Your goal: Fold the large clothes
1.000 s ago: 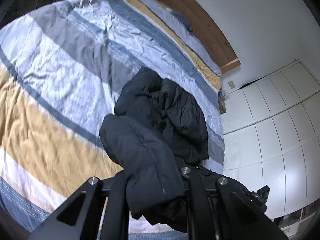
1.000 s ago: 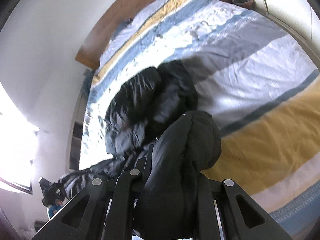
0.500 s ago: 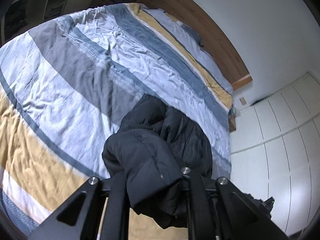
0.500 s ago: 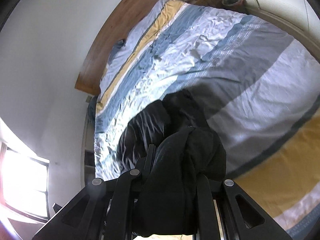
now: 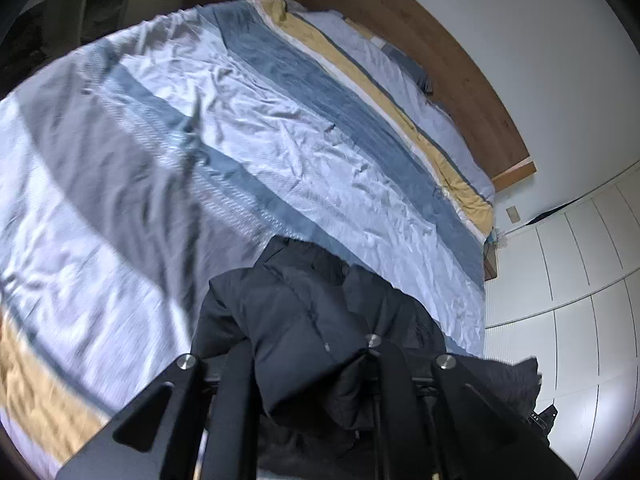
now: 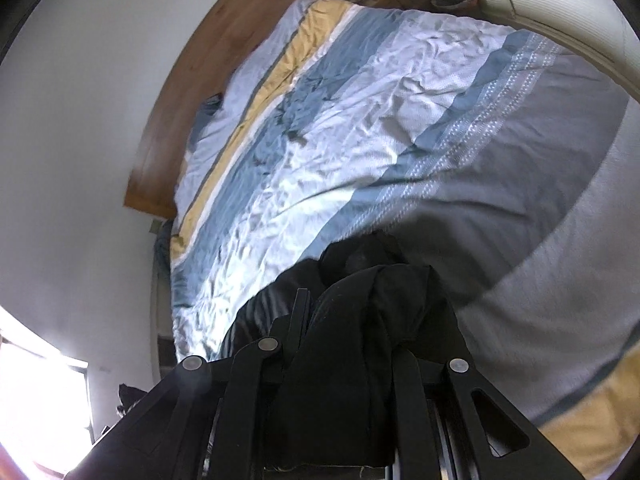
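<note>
Both tongs are clamped on bunches of a black padded jacket [image 5: 320,320]: the left tongs [image 5: 308,364] pinch a thick quilted fold between nearly closed jaws, and the right tongs [image 6: 344,344] grip another dark wad of the same garment, equally narrow. The rest of the jacket trails down from the two holds onto the near part of the bed [image 5: 240,168], with the bulk of it lying between them, and one loose edge hangs toward the near right in the left view. It looks soft, puffy and springy, probably light for its bulk, with a smooth shell that could slide in a grip; folds are likely to bounce back unless pressed flat. A firm hold on a seam, hem or shoulder line would likely serve better than a pinch on loose padding. The bed is covered by a wrinkled striped duvet in blue, grey, white and yellow bands, a soft yielding surface with plenty of bare room beyond the jacket. A wooden headboard [image 5: 440,64] stands at the far end against a pale wall, white wardrobe doors [image 5: 568,280] line the right side, and bright window light [image 6: 36,400] shows at the near left in the right view.
</note>
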### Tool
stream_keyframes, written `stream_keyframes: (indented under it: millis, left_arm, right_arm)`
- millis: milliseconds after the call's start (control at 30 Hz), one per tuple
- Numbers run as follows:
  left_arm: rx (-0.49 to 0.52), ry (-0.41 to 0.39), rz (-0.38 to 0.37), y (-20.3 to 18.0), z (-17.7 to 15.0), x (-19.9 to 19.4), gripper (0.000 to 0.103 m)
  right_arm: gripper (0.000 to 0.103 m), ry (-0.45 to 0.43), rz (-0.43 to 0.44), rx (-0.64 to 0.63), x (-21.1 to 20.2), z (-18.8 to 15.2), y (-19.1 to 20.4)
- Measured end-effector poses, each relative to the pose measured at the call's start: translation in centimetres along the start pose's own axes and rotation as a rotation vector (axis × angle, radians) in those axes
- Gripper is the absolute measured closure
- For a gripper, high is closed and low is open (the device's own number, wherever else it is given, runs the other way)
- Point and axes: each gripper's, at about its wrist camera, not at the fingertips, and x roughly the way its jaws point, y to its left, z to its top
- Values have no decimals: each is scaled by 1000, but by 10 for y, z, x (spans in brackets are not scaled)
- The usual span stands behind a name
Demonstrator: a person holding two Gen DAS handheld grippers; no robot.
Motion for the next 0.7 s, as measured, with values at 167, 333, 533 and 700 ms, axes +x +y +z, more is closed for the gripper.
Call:
stream_keyframes:
  millis: [167,333,533,700]
  left_arm:
    - [0,43,5,2,34,80,88]
    - [-28,104,9,17,48,153,85]
    - [-142,162,-19,45,43,215,73]
    - [-273,144,-121,58,46,218,55]
  right_arm:
    - [85,-14,-54,16,56,25,-1]
    - [83,-6,-110,51,102,36,-13]
    - [63,36,-154,38,143,38,-22]
    - [37,27,-129,48,148,43,-19]
